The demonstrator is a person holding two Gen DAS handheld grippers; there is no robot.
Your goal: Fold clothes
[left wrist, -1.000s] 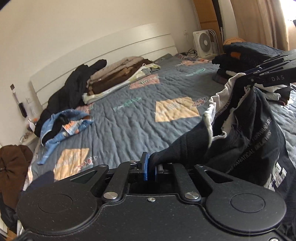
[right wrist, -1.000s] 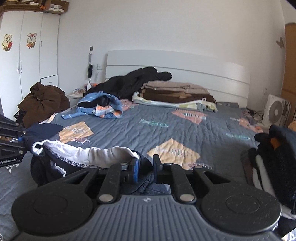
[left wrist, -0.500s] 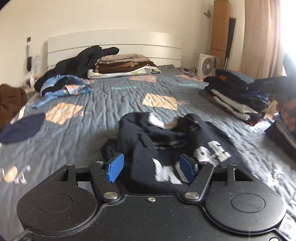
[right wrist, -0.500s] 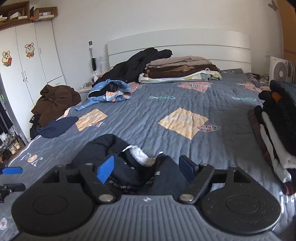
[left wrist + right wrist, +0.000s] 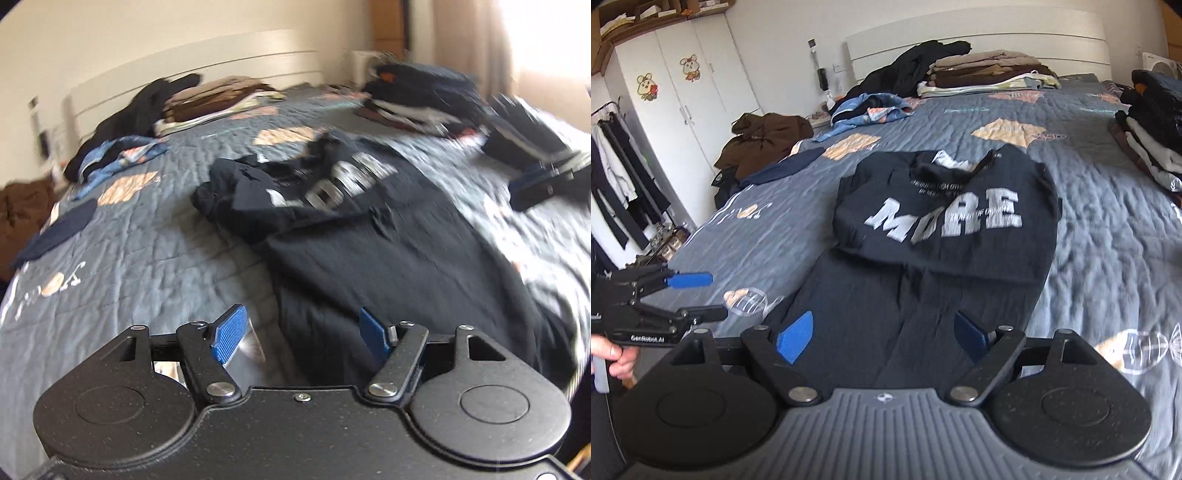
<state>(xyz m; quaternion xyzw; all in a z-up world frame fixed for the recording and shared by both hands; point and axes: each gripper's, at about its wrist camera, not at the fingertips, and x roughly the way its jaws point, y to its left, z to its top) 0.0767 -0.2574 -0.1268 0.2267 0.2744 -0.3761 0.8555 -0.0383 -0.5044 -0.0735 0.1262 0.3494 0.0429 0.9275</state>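
Tongs gape wide and empty: left tongs [image 5: 301,334], right tongs [image 5: 882,338], ribbed blue pads [image 5: 229,332]. Beyond them a soft black T-shirt [image 5: 942,236] lies rumpled on the quilted grey bed [image 5: 1108,229], top folded over, white lettering partly creased.

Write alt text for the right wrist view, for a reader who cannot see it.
A black T-shirt printed "MORE" lies on a grey quilted bed, its top part doubled over the lower part. The open right gripper hovers over its near end, and the open left gripper sits at the left edge. Folded stacks and loose clothes lie beyond.
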